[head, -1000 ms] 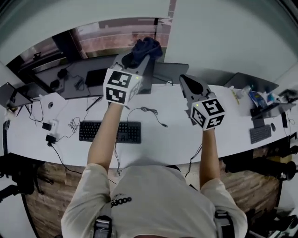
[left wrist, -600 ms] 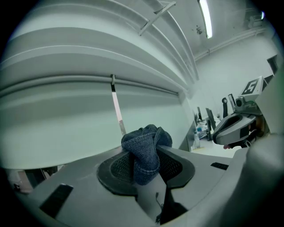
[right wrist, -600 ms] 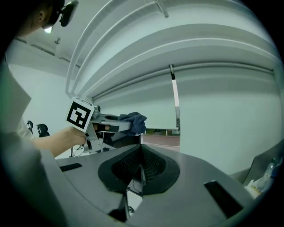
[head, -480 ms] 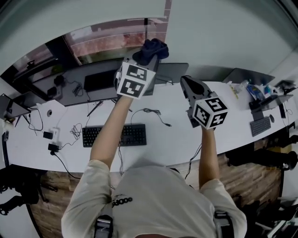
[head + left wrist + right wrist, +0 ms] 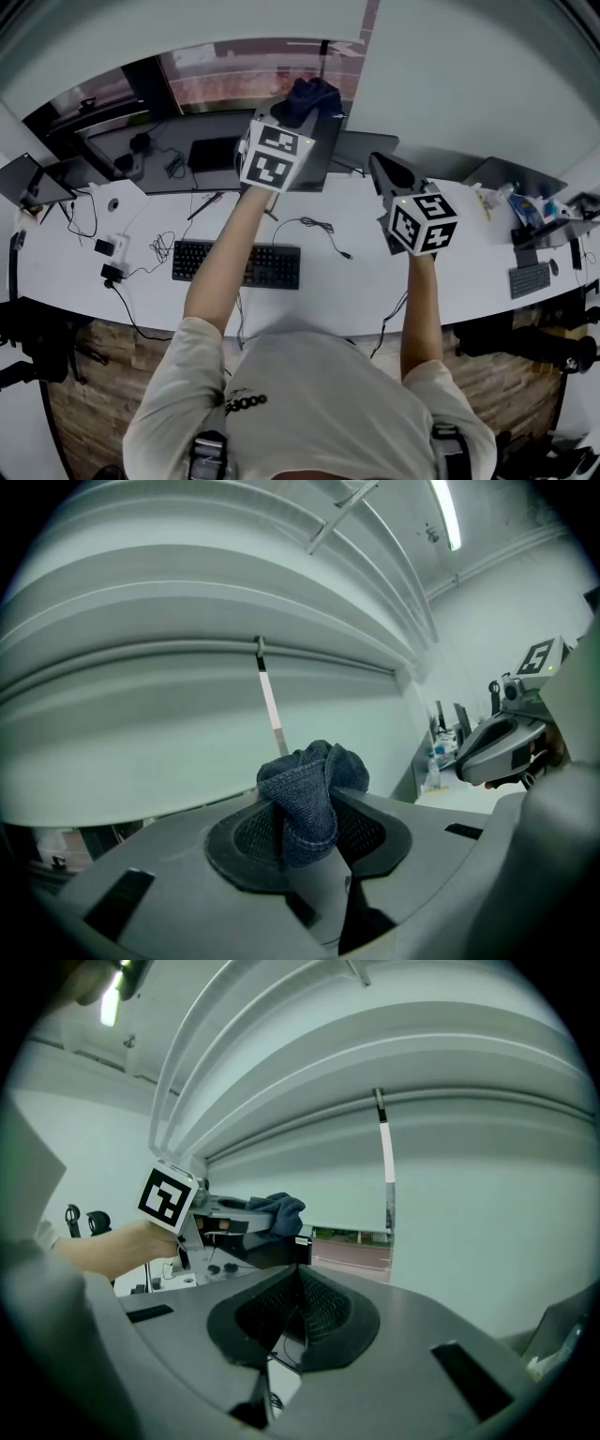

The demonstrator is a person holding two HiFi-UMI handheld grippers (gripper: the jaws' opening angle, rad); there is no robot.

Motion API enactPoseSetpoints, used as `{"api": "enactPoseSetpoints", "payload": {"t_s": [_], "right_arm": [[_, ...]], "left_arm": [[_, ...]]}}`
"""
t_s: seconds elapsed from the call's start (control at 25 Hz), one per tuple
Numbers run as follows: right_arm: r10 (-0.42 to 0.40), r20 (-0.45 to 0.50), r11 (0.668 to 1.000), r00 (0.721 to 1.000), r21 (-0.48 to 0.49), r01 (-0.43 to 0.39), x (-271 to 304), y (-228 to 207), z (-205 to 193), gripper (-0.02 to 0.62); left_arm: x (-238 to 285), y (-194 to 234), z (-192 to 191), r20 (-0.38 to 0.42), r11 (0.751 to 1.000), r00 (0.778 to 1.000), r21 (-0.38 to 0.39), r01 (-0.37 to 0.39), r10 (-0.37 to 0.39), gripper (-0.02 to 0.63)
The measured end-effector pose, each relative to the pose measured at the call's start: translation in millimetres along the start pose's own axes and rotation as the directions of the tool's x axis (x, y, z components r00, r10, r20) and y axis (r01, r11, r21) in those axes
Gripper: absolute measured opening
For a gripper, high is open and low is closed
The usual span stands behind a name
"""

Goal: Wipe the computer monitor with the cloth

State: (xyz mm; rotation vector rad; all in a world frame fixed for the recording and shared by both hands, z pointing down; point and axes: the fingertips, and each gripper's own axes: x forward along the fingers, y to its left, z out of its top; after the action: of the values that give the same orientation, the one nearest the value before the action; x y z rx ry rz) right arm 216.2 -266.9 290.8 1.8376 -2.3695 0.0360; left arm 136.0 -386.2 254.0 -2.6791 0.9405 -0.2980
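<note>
Setting: an office was indicated.
Desk: a long white desk was seen running along the wall, with several workstations set on it.
Equipment: a dark monitor, a black keyboard before it and loose cables were noted; a second keyboard was seen far right.
Window: roller blinds were found drawn most of the way down.
Lighting: a ceiling strip light was recorded.

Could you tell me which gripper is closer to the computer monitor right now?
Left. The left gripper, shut on the cloth, is at the monitor's top edge. The right gripper hangs over the desk off the monitor's right side, apart from it.
</note>
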Motion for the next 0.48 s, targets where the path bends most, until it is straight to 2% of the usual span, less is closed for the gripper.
{"api": "enactPoseSetpoints", "payload": {"t_s": [0.08,0.28,0.48], "right_arm": [[0.023,-0.016,0.999,1.000,-0.022,-0.023,5.8,5.3,-0.5,-0.003],[0.098,-0.022,0.995,0.995,-0.004,-0.098,23.0,16.4,5.6,-0.003],[0.202,-0.032,0.979,0.979,-0.015,-0.202,39.0,40.0,6.5,-0.003]], "left_arm": [[-4.9,6.4,-3.1,-0.010,1.000,1.000,-0.004,-0.021,0.021,0.130],[-15.7,25.5,-11.2,-0.032,0.997,0.997,-0.018,-0.075,0.074,0.130],[-32.3,51.3,-22.3,-0.062,0.990,0.989,-0.034,-0.140,0.137,0.130]]}}
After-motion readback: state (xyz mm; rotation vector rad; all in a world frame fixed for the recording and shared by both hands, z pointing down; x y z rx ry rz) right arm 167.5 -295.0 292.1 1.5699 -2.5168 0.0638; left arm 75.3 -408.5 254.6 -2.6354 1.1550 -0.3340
